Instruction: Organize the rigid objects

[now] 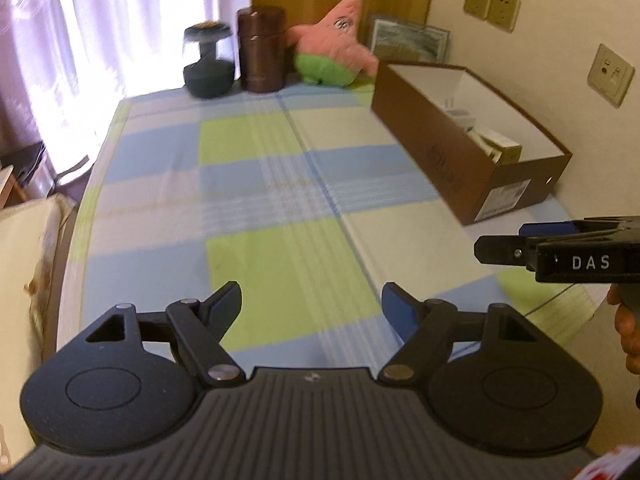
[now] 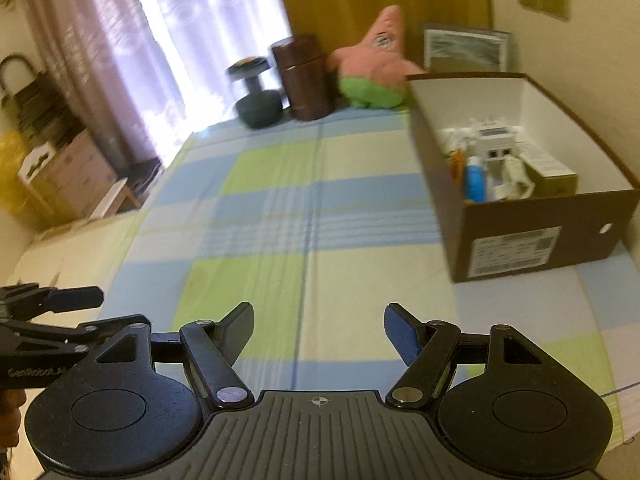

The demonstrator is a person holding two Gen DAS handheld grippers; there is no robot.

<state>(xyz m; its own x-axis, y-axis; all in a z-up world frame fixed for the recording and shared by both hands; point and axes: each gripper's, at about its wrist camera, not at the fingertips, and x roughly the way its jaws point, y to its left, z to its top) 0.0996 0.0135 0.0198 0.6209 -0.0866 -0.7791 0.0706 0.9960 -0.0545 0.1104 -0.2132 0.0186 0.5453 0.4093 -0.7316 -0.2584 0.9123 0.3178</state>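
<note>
A brown cardboard box [image 2: 516, 236] stands at the right of the checked tablecloth; it also shows in the left wrist view [image 1: 440, 160]. Inside lie several small items: a blue bottle [image 2: 475, 184], white packages [image 2: 494, 140] and a yellow-green carton [image 2: 554, 176]. My left gripper [image 1: 312, 312] is open and empty above the cloth. My right gripper [image 2: 319, 334] is open and empty, left of the box's near end. The right gripper also shows side-on in the left wrist view [image 1: 496, 246]. The left gripper also shows in the right wrist view [image 2: 76, 300].
At the table's far end stand a dark dumbbell [image 2: 256, 96], a brown cylindrical canister [image 2: 306, 78], a pink star plush [image 2: 376, 60] and a framed picture [image 2: 466, 48] against the wall. A curtain [image 2: 192, 40] and drawers [image 2: 68, 172] are at the left. The checked tablecloth [image 2: 280, 208] covers the table.
</note>
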